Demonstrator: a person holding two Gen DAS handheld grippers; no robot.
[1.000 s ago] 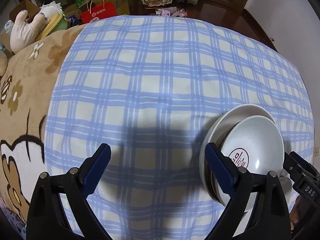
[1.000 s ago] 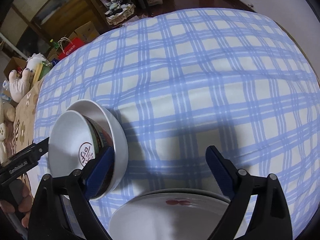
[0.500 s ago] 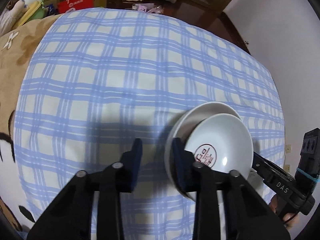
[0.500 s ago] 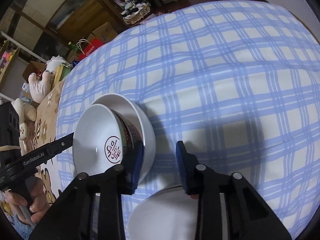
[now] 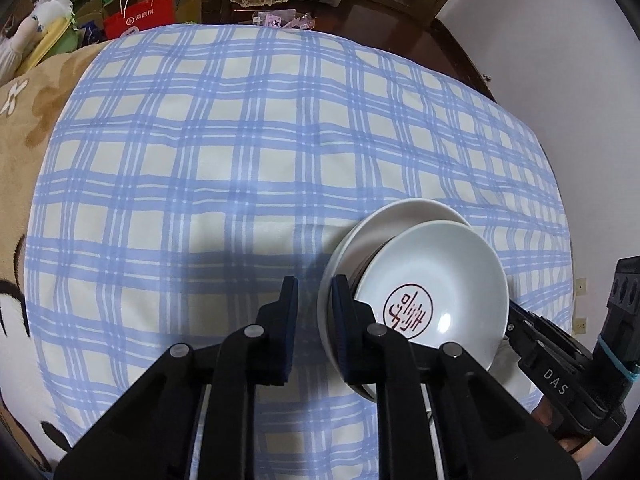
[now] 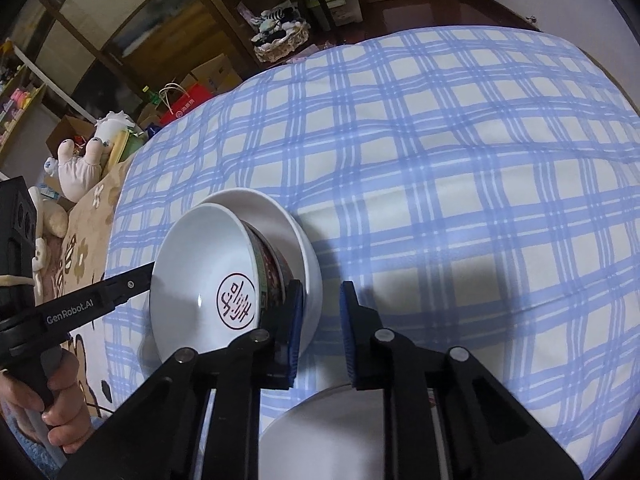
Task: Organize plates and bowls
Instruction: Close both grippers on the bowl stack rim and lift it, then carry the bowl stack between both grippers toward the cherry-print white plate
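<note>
Two white bowls are nested on the blue checked cloth (image 5: 200,184). The inner bowl (image 5: 432,288) has a red round mark inside and a dark patterned outside; it sits tilted in the plain outer bowl (image 5: 400,216). My left gripper (image 5: 314,312) is just left of the stack, jaws closing to a narrow gap over bare cloth. My right gripper (image 6: 320,320) is just right of the inner bowl (image 6: 208,272) and outer bowl (image 6: 296,240), jaws also closing with nothing between them. A white plate (image 6: 332,432) lies below the right gripper.
The checked cloth lies on a bed beside a brown flowered blanket (image 5: 28,128). A soft toy (image 6: 80,164), a red paper bag (image 5: 140,20), boxes and a basket (image 6: 280,40) crowd the floor beyond. A white wall (image 5: 560,40) is at the right. A hand (image 6: 56,416) holds the left gripper's handle.
Both grippers' jaws went from wide apart to a narrow gap. Both views tipped slightly, showing more of the room beyond the bed. The bowls stayed in place.
</note>
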